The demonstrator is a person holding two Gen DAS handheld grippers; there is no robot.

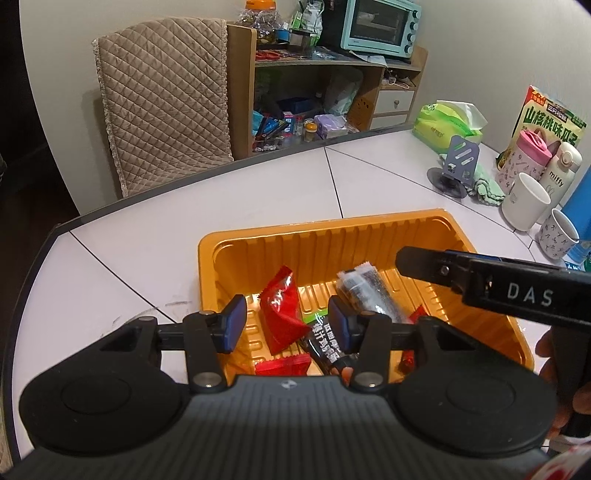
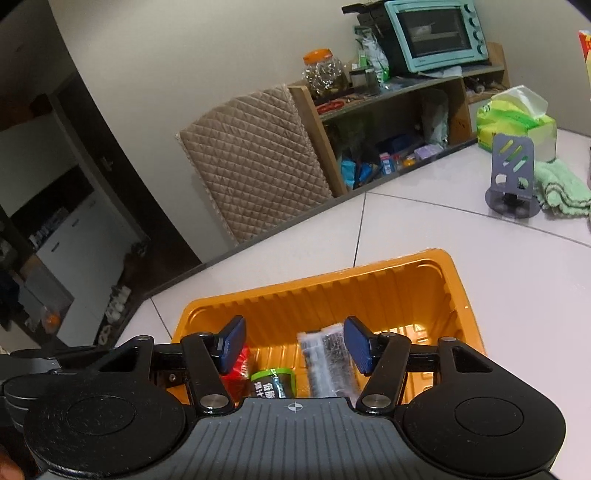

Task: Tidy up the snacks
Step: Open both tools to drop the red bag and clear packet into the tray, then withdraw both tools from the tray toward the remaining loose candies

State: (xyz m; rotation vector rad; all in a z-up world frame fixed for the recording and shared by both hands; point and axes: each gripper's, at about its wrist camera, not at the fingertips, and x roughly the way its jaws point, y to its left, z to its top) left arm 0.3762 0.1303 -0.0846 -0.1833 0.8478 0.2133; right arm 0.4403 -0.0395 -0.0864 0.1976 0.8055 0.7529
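Observation:
An orange plastic tray (image 1: 332,236) sits on the white table and holds several snack packets. A red packet (image 1: 282,306), a black bar with a green end (image 1: 325,343) and a clear dark-filled packet (image 1: 365,288) lie in it. My left gripper (image 1: 288,325) is open and empty above the tray's near side. My right gripper (image 2: 295,347) is open and empty over the same tray (image 2: 369,280); the clear packet (image 2: 328,362), the black-green bar (image 2: 273,384) and a red packet (image 2: 240,369) show between its fingers. The right gripper's body (image 1: 498,284) reaches in from the right in the left wrist view.
At the table's right stand a phone stand (image 1: 456,168), a green cloth (image 1: 487,184), a tissue pack (image 1: 448,122), cups (image 1: 524,201), bottles and a snack bag (image 1: 550,118). A quilted chair (image 1: 162,99) and a cluttered shelf with an oven (image 1: 380,27) stand behind the table.

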